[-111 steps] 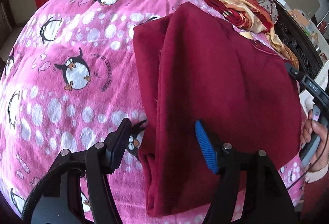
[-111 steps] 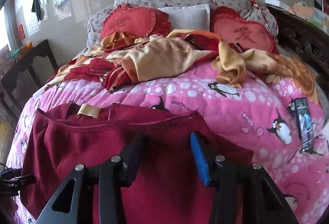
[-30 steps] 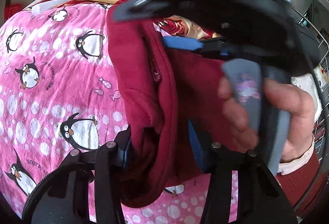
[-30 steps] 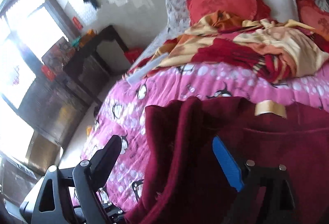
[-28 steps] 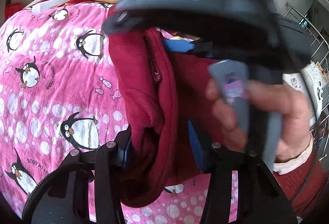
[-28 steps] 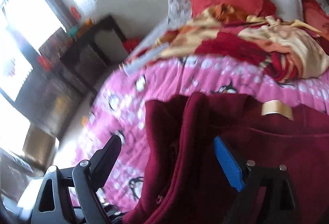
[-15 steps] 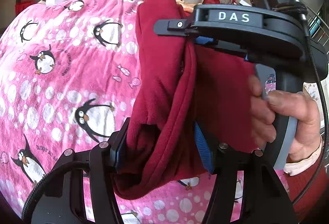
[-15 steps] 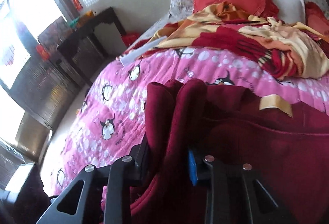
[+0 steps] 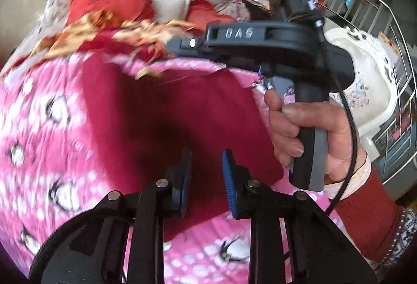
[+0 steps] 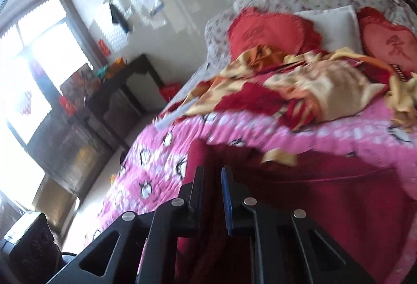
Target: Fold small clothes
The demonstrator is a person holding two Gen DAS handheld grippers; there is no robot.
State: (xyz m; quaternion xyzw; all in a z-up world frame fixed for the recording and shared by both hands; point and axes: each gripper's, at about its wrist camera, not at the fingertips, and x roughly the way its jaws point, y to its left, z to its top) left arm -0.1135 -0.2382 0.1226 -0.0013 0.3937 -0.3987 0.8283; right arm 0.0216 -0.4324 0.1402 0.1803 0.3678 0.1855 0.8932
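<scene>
A dark red garment [image 9: 161, 112] lies on the pink penguin bedspread [image 9: 39, 143]; it also shows in the right wrist view [image 10: 325, 195]. My left gripper [image 9: 206, 166] is shut on the garment's near fold, cloth pinched between the narrow jaws. My right gripper [image 10: 212, 179] is shut on the garment's left edge; its body [image 9: 260, 41] and the holding hand [image 9: 307, 133] show at the right of the left wrist view. A tan label [image 10: 280, 157] sits at the garment's far edge. Both views are motion-blurred.
Crumpled red and yellow blankets [image 10: 299, 91] and red cushions [image 10: 271, 31] pile at the bed's head. A dark wooden desk [image 10: 104, 112] stands left of the bed near a bright window. A white chair [image 9: 365, 91] and metal railing are at the right.
Both grippers have closed tighter on the garment. The bunched, lifted fold has come down and the garment now lies flatter on the bedspread. Both cameras swung upward.
</scene>
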